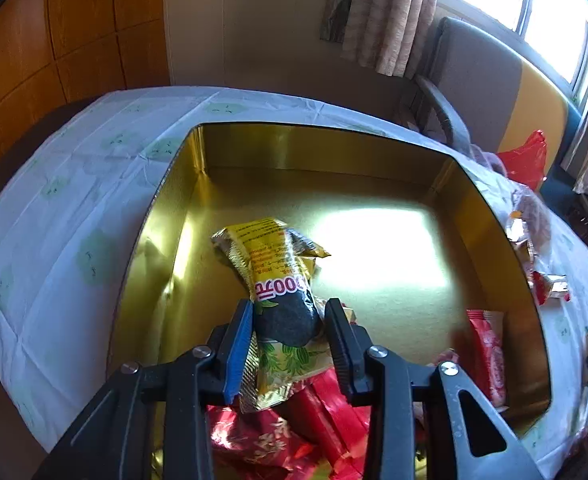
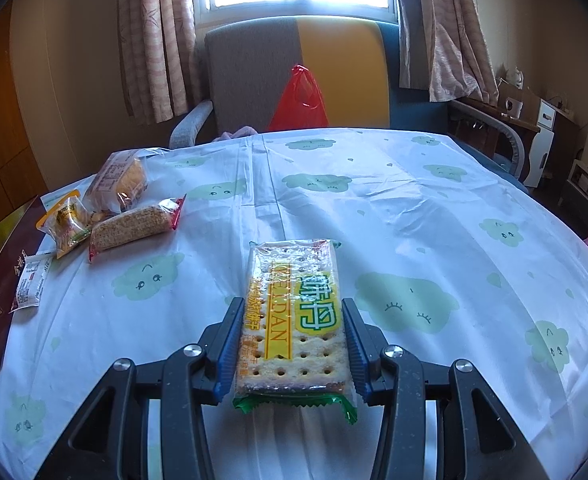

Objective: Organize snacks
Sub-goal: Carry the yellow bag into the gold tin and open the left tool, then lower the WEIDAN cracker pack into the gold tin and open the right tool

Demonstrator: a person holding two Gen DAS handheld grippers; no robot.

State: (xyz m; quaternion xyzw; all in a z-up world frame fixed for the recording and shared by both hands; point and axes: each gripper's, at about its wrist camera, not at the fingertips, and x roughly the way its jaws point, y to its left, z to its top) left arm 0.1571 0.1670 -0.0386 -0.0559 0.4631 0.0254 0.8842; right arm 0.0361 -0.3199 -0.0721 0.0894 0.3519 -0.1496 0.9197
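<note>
Holding, left gripper [image 1: 288, 320]: jaws clenched on yellow snack packet [image 1: 282, 280] over gold box [image 1: 373, 160].
Right gripper [image 2: 292, 320]: jaws grasping cracker pack [image 2: 294, 312] above tabletop [image 2: 413, 208].

Gold snack packet [image 1: 282, 280] in gold box [image 1: 493, 216] (perhaps lifted); cracker pack [image 2: 294, 312] flat.

My left gripper [image 1: 288, 322] is pinched on a yellow snack packet [image 1: 280, 280] with a dark see-through window, over the gold-lined box [image 1: 493, 232]. Red wrappers [image 1: 286, 436] are piled at the near end, and the box sits on the desk [image 1: 74, 208] with its cloud-print cloth.
</note>
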